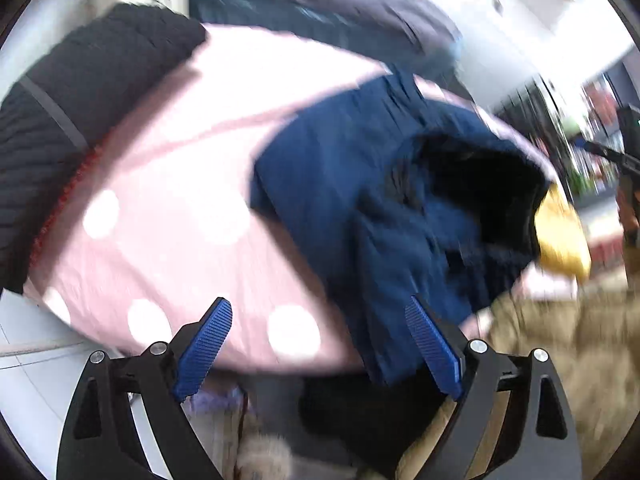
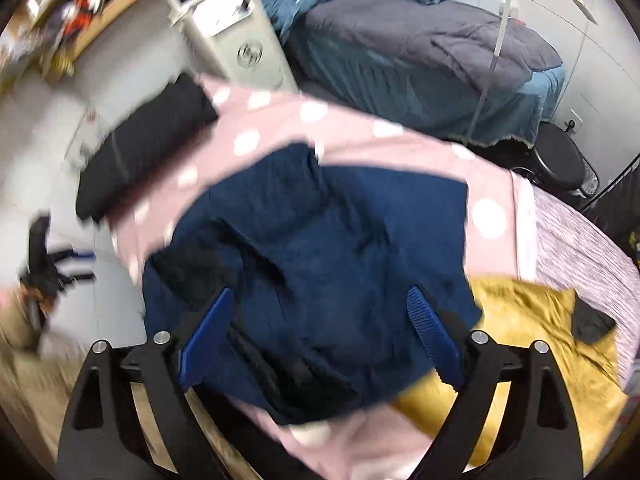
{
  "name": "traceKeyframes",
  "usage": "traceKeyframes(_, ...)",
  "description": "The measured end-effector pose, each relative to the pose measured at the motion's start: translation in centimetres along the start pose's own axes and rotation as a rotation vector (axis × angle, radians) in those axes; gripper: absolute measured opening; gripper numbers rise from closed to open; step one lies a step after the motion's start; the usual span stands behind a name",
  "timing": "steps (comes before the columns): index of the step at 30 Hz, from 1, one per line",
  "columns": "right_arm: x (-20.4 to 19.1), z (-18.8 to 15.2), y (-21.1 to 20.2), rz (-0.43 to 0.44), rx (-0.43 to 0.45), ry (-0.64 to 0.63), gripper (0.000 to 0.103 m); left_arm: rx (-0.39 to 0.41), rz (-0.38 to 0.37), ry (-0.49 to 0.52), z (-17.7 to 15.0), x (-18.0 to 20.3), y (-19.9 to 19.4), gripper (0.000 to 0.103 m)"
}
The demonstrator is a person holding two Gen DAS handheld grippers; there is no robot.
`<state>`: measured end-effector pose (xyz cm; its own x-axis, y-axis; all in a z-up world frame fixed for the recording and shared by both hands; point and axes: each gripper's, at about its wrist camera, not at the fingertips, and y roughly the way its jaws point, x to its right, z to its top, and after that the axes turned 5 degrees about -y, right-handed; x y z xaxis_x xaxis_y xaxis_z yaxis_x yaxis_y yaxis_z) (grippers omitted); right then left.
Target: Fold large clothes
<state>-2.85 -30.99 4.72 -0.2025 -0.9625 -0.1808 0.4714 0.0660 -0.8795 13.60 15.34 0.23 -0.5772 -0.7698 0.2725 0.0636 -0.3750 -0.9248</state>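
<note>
Left wrist view, left gripper [image 1: 320,344] spread wide, empty, above pink sheet [image 1: 168,184], navy garment [image 1: 360,200] right, right gripper [image 2: 320,340] likewise released over garment.

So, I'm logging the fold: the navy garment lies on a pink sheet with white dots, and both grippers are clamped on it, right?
Not quite: both grippers, left gripper and right gripper, are open, shown in each wrist view. The navy garment does lie on the pink dotted sheet.

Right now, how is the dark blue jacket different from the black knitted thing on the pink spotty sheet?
The dark blue jacket lies rumpled mid-sheet; the black knitted garment lies in a neat long bundle at the sheet's edge. The jacket is blue and smooth-looking; the knit is black and ribbed. The jacket's heap looks bigger. Both rest on the pink polka-dot sheet, and neither is held.
</note>
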Motion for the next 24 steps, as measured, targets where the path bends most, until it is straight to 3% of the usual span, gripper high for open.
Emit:
traceKeyframes(6,-0.3,7.8,8.2,-0.099,-0.036,-0.013,0.088,0.061,-0.008,-0.017,7.7,1.5,5.2,0.086)
traceKeyframes(11,0.5,11.7,17.6,-0.241,-0.149,-0.110,0.088,0.014,-0.011,-0.027,15.0,1.4,12.2,0.086)
traceKeyframes(13,1.6,11.9,21.6,-0.304,-0.227,-0.118,0.088,-0.034,-0.027,-0.021,17.0,1.0,15.1,0.087)
traceKeyframes(15,2.5,11.3,25.3,-0.304,-0.318,-0.126,0.088,-0.094,-0.034,0.015,18.0,0.8,18.3,0.089)
traceKeyframes(16,2.7,10.4,27.7,-0.307,-0.382,-0.159,0.088,-0.131,-0.044,0.027,18.0,0.9,19.6,0.089)
traceKeyframes(19,2.4,7.5,31.5,-0.383,-0.438,-0.243,0.088,-0.216,-0.051,0.080,17.1,2.2,23.4,0.087)
traceKeyframes(20,2.3,6.9,31.6,-0.393,-0.414,-0.242,0.085,-0.218,-0.054,0.098,16.6,2.7,24.0,0.081)
traceKeyframes(21,2.3,6.6,31.5,-0.392,-0.387,-0.228,0.071,-0.217,-0.054,0.113,16.2,3.2,24.4,0.076)
traceKeyframes(22,2.4,6.3,31.3,-0.374,-0.369,-0.192,0.063,-0.210,-0.039,0.118,15.8,3.5,24.6,0.068)
traceKeyframes(24,2.5,6.0,30.5,-0.361,-0.345,-0.126,0.035,-0.192,-0.044,0.107,15.7,3.6,24.3,0.053)
